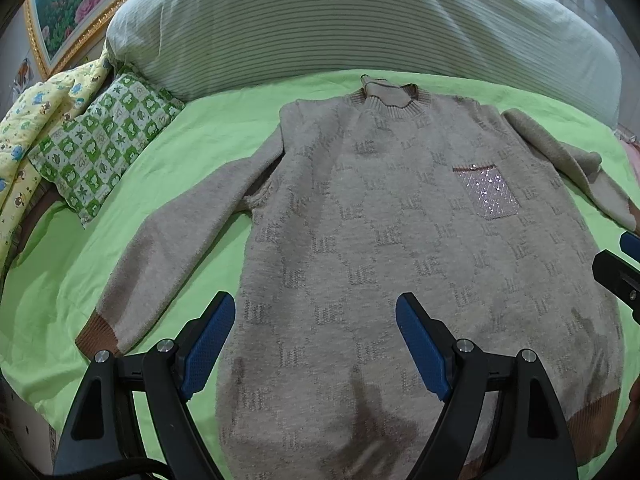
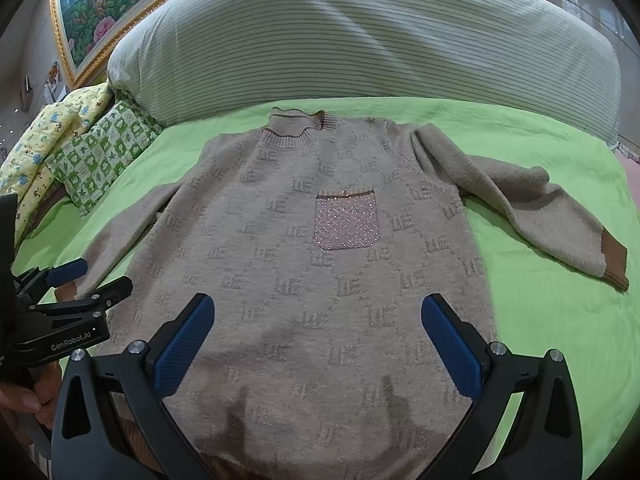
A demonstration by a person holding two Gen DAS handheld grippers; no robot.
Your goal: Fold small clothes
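The beige sweater (image 2: pixel 312 280) lies flat, front up, on the green bed sheet (image 2: pixel 540 312). It looks soft, thick and floppy. Both the left claw (image 1: pixel 316 344) and right claw (image 2: pixel 318 344) hang wide open, holding nothing. A sleeve cuff (image 2: pixel 614 262) looks good to pinch.

Sheet (image 2: pixel 540 320) beside sweater (image 2: pixel 312 280) open; pillows (image 2: pixel 100 156) far-left.

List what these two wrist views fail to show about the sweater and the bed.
- Sweater hem: in the right wrist view it runs behind the right gripper and off the bottom edge.
- Right sleeve cuff: in the left wrist view it is cut by the fisheye edge.
- Left sleeve cuff: in the right wrist view it is mostly hidden by the left gripper.
- Sweater's back: face-down on the green sheet.
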